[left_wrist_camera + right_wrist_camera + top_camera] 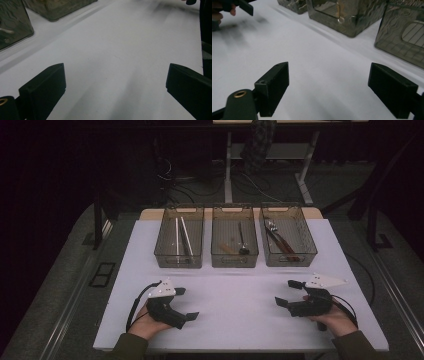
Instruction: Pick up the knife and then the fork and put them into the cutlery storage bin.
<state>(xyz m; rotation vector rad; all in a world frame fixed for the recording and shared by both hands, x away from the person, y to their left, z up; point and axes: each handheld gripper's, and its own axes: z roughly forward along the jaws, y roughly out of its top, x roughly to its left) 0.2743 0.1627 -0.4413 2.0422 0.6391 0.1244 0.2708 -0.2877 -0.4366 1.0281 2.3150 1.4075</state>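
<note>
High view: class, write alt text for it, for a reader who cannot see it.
A person's hands hold the left hand-held gripper and the right hand-held gripper, both open and empty, low over a white table. Across the table's far side stand three clear bins: the left bin holds white sticks, the middle bin a dark utensil, the right bin several utensils.

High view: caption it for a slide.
Two open grippers, left and right, rest on the white table before three bins.

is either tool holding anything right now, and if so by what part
Nothing is held. The left tool and the right tool both have open jaws with only bare white table between them.
</note>
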